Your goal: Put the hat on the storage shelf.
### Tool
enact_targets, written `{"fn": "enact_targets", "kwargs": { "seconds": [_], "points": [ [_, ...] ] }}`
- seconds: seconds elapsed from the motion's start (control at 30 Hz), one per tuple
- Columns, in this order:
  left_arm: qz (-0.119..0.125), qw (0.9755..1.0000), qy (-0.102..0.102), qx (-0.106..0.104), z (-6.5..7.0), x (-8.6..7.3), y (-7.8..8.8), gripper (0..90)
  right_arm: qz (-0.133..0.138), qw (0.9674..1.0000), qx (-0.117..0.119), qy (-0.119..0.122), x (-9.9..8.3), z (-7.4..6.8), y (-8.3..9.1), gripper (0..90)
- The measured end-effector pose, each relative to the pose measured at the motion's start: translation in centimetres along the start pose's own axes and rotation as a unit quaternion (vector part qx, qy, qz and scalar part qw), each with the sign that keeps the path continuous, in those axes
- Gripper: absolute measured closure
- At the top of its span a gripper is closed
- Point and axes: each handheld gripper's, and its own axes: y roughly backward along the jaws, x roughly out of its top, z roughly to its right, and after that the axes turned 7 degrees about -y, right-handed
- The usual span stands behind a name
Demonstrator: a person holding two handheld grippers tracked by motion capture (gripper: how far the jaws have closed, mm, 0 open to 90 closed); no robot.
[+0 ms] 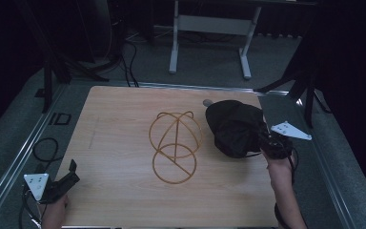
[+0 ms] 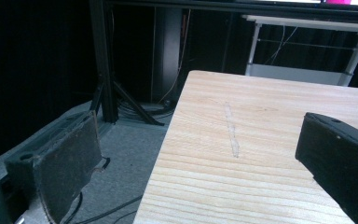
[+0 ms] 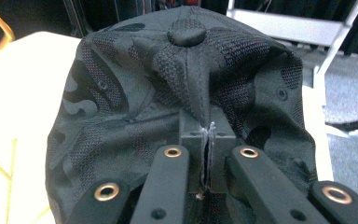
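I work at a light wooden table with a straight-grained top, which carries a faint pale streak near its left edge. A small grey round object sits near the far edge; I cannot tell what it is. Beyond the table, a white metal frame on two legs stands on the grey carpeted floor. Black cables trail across that floor, and another black cable loop lies left of the table. Black stand legs rise at the far left corner.
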Motion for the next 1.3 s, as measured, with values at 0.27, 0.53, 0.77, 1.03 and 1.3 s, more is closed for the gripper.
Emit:
{"fn": "enact_targets", "kwargs": {
  "seconds": [0.27,0.53,0.77,1.03,1.3],
  "points": [
    [0.000,1.0000,0.000,0.000,0.0,0.0,0.0,0.5,0.036,0.9992,0.013,0.003,1.7,-0.7,1.8,88.1],
    [-0.001,1.0000,0.001,0.000,0.0,0.0,0.0,0.5,0.068,0.9974,0.021,0.014,4.3,-1.8,3.5,88.1],
    [-0.001,1.0000,0.001,-0.001,-0.1,0.0,0.0,0.5,0.100,0.9940,0.036,0.025,7.1,-2.8,5.2,88.1],
    [0.000,1.0000,0.001,0.000,0.0,0.0,0.0,0.5,0.127,0.9896,0.047,0.047,9.7,-4.4,6.8,88.1],
    [0.000,1.0000,0.001,0.000,0.0,0.0,0.0,0.5,0.133,0.9860,0.082,0.056,10.9,-6.8,7.4,88.1]
  ]
}}
